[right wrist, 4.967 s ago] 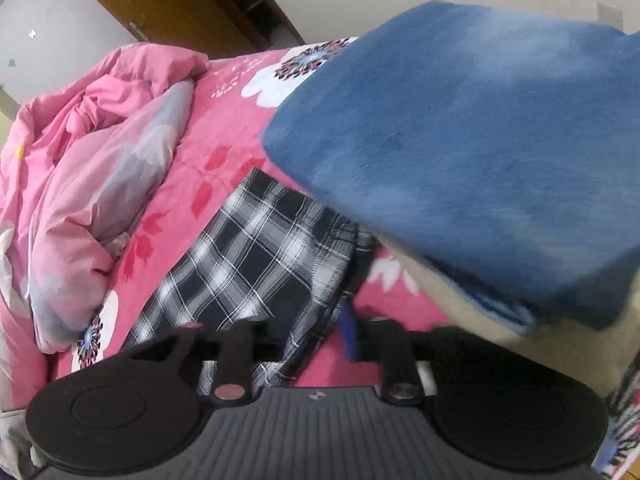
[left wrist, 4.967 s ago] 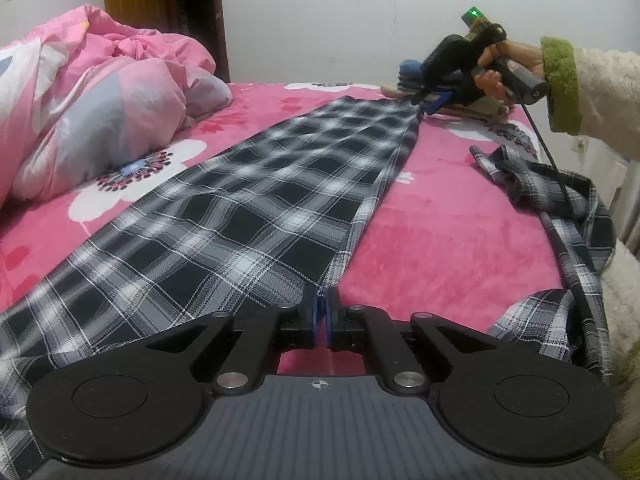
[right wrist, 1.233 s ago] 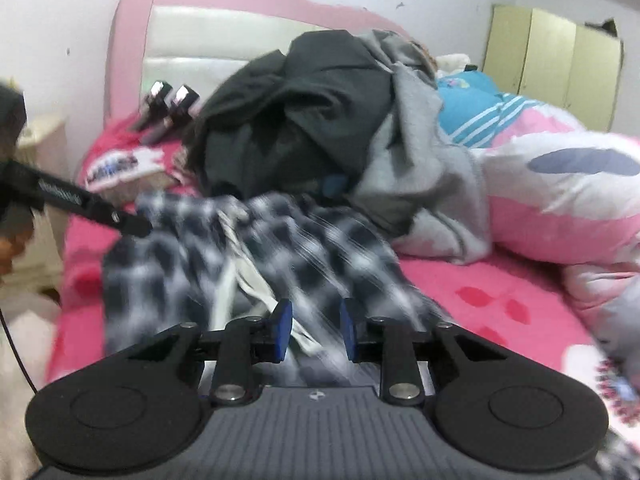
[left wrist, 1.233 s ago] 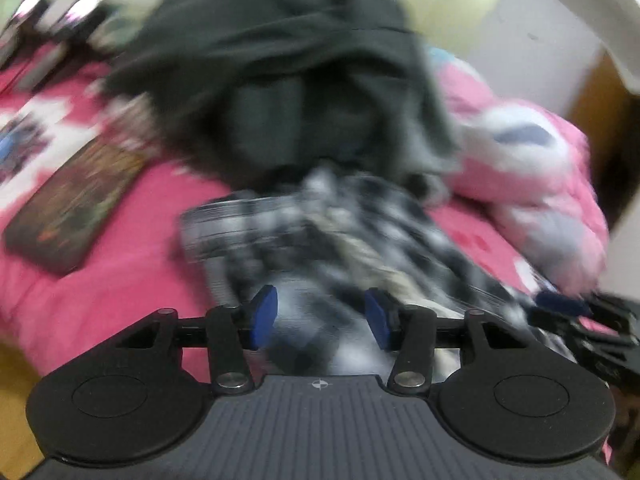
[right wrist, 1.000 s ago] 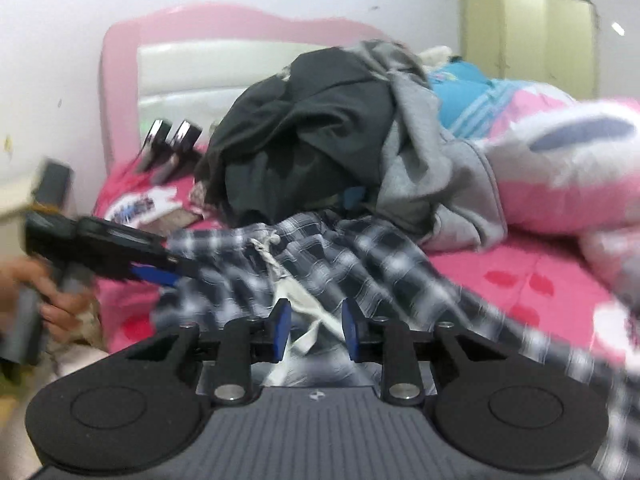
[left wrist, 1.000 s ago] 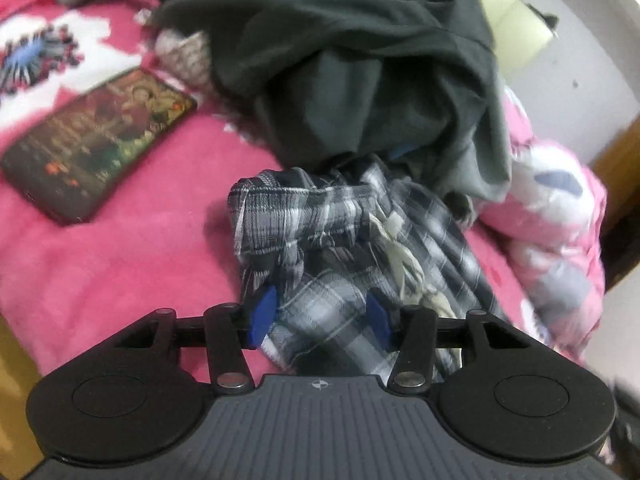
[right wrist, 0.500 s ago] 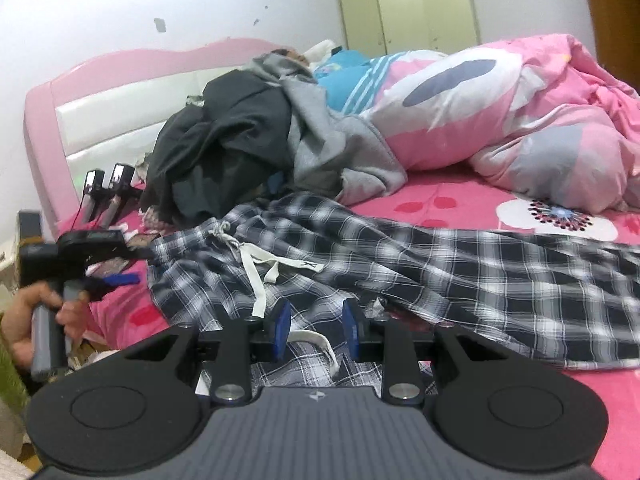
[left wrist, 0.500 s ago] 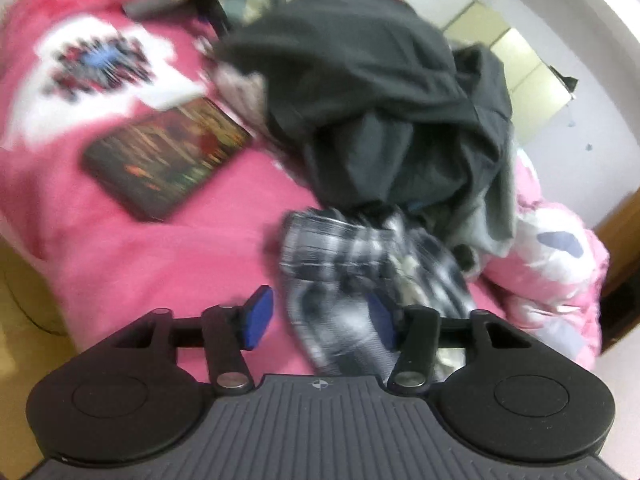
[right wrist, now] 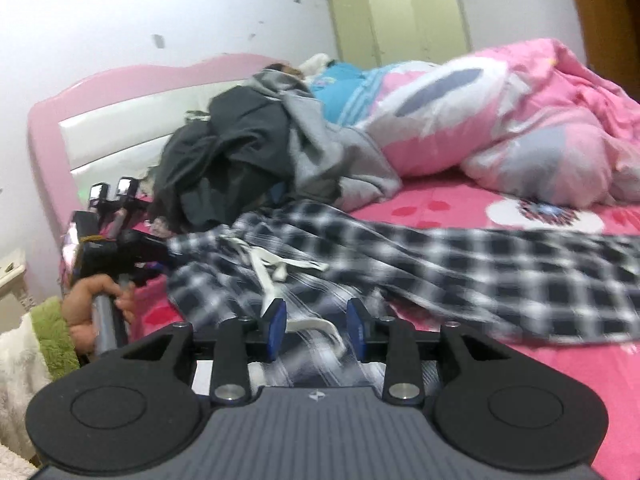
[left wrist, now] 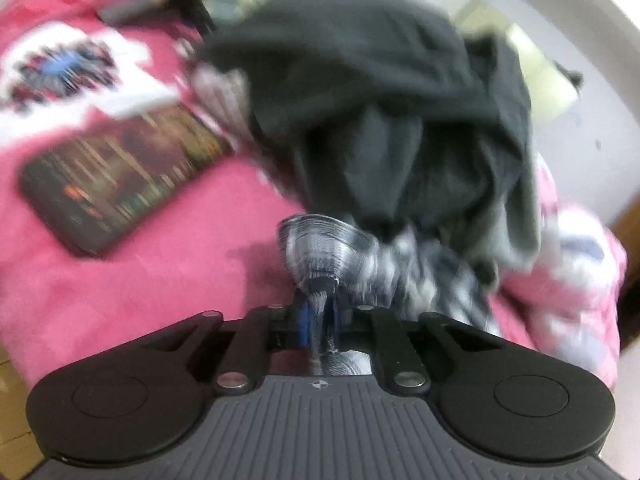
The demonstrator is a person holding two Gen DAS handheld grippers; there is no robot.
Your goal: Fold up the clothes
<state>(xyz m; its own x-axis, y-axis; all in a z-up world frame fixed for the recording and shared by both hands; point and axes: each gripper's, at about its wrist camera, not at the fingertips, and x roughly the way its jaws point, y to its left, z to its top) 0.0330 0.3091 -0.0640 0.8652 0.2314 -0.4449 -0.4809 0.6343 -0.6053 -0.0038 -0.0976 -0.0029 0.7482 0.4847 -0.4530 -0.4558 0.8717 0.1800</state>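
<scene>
Black-and-white plaid trousers (right wrist: 440,256) lie spread along the pink bed, their waist end with a white drawstring (right wrist: 272,264) nearest the dark clothes pile. My left gripper (left wrist: 320,316) is closing, and its blue pads pinch a bunched corner of the plaid trousers (left wrist: 320,240) at the waistband. The right wrist view shows that same left gripper (right wrist: 160,258) at the cloth's left edge, held by a hand (right wrist: 92,292). My right gripper (right wrist: 316,326) hovers over the waist area with its jaws opening. Plaid cloth and the drawstring lie between and under its pads, which do not press on them.
A heap of dark and grey clothes (left wrist: 380,100) sits just behind the waistband. A dark flat phone-like slab (left wrist: 120,176) lies on the pink sheet to the left. A bunched pink duvet (right wrist: 520,128) fills the far right, below a pink headboard (right wrist: 120,108).
My left jaws went from wide apart to shut on the waistband corner. The right gripper swung sideways over the trousers, and its pads stand slightly wider.
</scene>
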